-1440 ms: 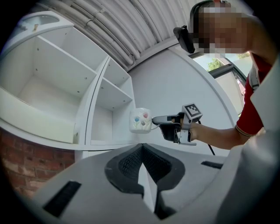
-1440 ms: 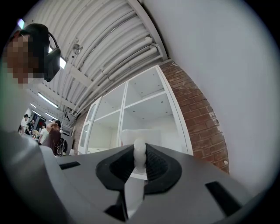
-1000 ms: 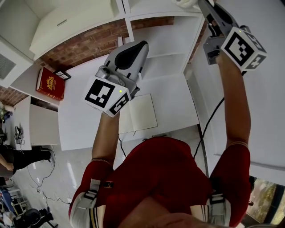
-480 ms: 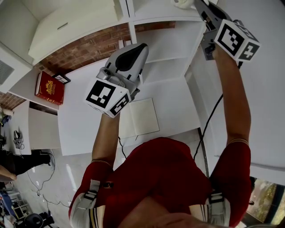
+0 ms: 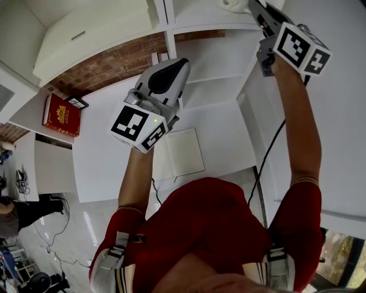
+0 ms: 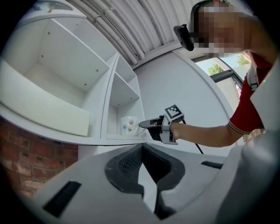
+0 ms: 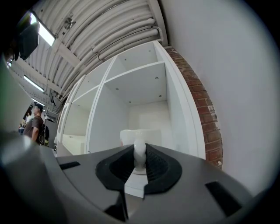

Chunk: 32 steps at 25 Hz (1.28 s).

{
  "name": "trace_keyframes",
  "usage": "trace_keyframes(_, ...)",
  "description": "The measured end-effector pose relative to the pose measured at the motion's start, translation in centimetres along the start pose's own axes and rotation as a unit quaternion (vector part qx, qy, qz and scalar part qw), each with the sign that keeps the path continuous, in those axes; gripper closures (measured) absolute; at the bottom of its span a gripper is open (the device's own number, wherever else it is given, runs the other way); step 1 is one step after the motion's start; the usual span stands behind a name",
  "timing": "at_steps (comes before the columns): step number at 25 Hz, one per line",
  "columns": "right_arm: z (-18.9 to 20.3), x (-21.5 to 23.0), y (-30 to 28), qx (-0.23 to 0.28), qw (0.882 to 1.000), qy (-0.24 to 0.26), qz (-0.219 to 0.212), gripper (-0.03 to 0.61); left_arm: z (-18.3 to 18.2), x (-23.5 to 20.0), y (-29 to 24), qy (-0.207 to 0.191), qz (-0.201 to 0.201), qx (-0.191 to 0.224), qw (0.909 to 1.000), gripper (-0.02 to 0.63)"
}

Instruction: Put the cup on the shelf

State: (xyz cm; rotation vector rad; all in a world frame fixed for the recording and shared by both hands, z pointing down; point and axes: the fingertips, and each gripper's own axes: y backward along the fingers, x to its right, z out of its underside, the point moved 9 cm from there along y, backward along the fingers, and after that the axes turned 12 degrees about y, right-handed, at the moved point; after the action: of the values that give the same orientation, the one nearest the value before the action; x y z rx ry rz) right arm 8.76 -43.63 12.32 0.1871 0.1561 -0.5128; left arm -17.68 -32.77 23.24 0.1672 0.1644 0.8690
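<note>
up at 1 o'clock in the head view, the right hand-held gripper (image 5: 254, 7) pinches the handle of a glossy white cup (image 6: 129, 126) with pastel dots, inside the narrow bay of the smooth white shelf (image 6: 110, 97). left hand-held gripper (image 5: 183, 61) is pressed together, empty. at 9 o'clock, a red book (image 5: 59, 114) has an unreadable gold emblem. a pale notebook (image 5: 182, 152) lies on the white tabletop (image 5: 108, 166) below a brick wall (image 5: 108, 63).

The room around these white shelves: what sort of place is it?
Probably a lab or workshop, not a home: bare pipes and strip lights run along the ceiling, plain white shelves stand against a brick wall, and a person stands in the open hall beyond.
</note>
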Motion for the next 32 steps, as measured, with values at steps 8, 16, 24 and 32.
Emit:
trace_keyframes(8,0.3,0.3,-0.8,-0.008,1.000,-0.009,0.003,0.535,0.3,-0.5,0.0,0.005,-0.002,0.001,1.0000,0.609)
trace_keyframes(16,0.2,0.4,-0.9,-0.016,1.000,0.001,-0.004,0.526,0.7,-0.4,0.1,0.009,-0.007,0.000,0.9999,0.609)
trace_keyframes(24,-0.3,-0.1,-0.2,-0.008,0.999,0.041,-0.009,0.419,0.9,0.1,0.0,0.009,-0.010,-0.004,0.9999,0.609)
trace_keyframes(32,-0.2,-0.5,2.8,0.013,0.998,0.067,0.008,0.405,0.7,1.0,0.0,0.007,-0.018,-0.001,0.9998,0.609)
